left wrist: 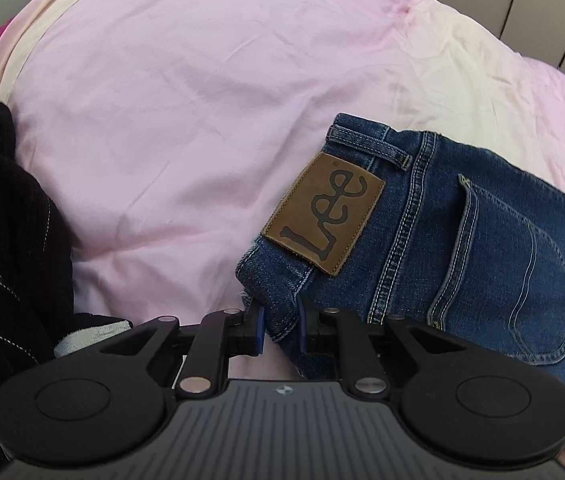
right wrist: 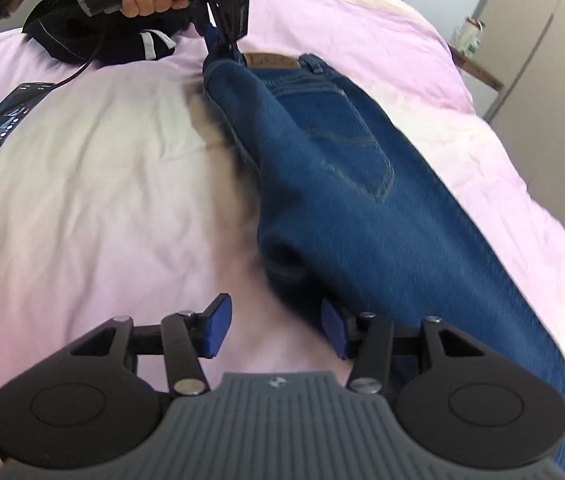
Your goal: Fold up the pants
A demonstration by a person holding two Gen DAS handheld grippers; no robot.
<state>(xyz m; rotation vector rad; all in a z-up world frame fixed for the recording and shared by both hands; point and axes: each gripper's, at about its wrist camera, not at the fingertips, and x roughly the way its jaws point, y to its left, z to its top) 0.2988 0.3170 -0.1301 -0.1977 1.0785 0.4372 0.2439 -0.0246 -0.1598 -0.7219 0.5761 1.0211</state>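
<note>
A pink and cream duvet (right wrist: 102, 184) covers the bed, creased in soft folds. On it, at the left of the right wrist view, lies a phone (right wrist: 0, 126) with its screen lit and a dark cable (right wrist: 78, 72) running to it. A black pinstriped garment (left wrist: 6, 216) sits bunched near the bed's edge. Pale cupboard doors (right wrist: 538, 60) stand beyond.

dark blue jeans (left wrist: 462, 240) with pale stitching and brown patch (left wrist: 324, 214); pink and cream bedding (left wrist: 182, 120); black pinstriped garment (left wrist: 2, 220); blue gripper pads (right wrist: 218, 326).
</note>
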